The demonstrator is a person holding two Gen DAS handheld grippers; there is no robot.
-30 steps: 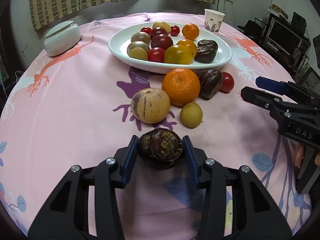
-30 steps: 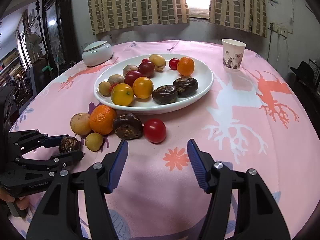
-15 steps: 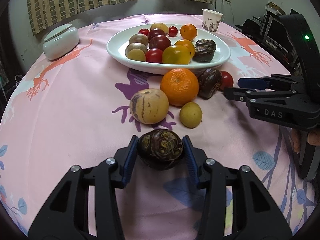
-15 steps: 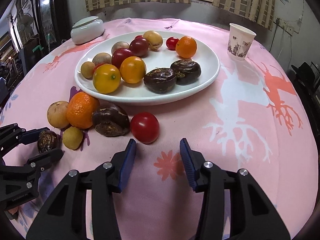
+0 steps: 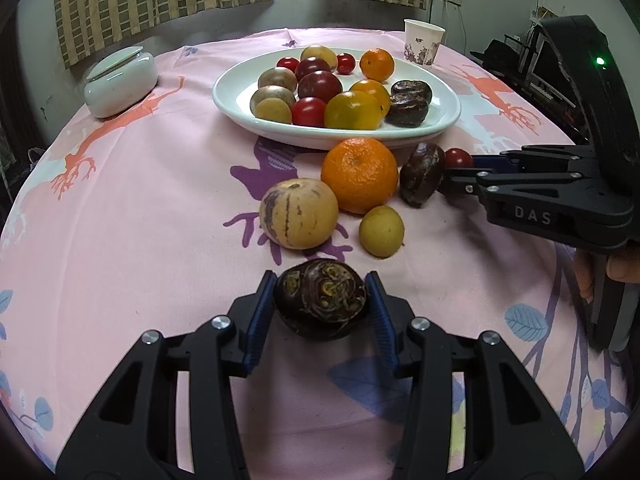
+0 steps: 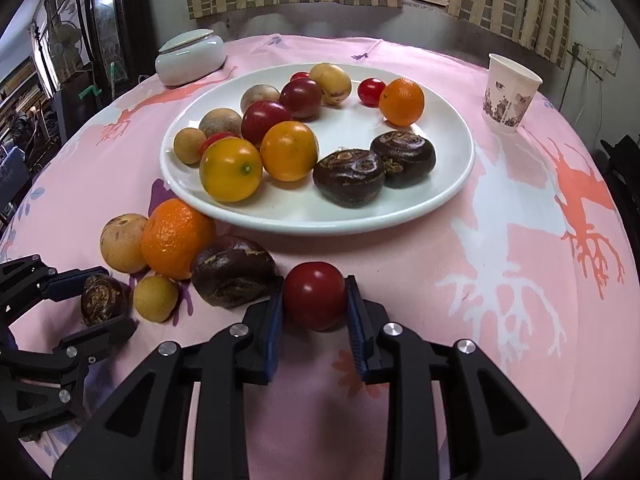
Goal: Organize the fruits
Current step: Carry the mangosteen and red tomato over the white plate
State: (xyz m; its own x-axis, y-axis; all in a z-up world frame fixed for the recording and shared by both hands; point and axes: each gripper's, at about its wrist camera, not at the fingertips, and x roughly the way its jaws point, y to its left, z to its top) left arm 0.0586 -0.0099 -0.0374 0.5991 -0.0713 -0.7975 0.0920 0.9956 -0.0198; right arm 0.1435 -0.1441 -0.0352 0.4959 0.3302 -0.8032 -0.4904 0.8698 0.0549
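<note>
Nearest you, your left gripper [image 5: 322, 308] is closed on the dark chestnut [image 5: 321, 305], both blue pads against its sides, well short of the plate [image 5: 446, 118]. That fruit is lumpy and rounded, so if the pads sit low on the curve it may squirt out as you lift; I cannot tell how deep the grip goes.

Your right gripper [image 6: 314, 306] has its pads pressed on either side of the red tomato [image 6: 315, 295], just in front of the plate's near rim. The jaws are nearly as tight as they go, and a soft tomato can split or bruise under that squeeze.

Touching the tomato on the side away from the cup [image 6: 509, 94] lies another chestnut [image 6: 234, 271], then the orange [image 6: 177, 238], the pale striped fruit [image 6: 123, 243] and the small yellow fruit [image 6: 155, 298], all off the plate on its near side. Lifting the tomato may drag the left finger against that chestnut and set the cluster rolling.

On the plate, fruit crowds the side towards the lidded jar [image 6: 189, 56], with two chestnuts near the front; the clear patch is on the cup side. Drop either fruit onto the crowded side and it may knock others over the shallow rim.
</note>
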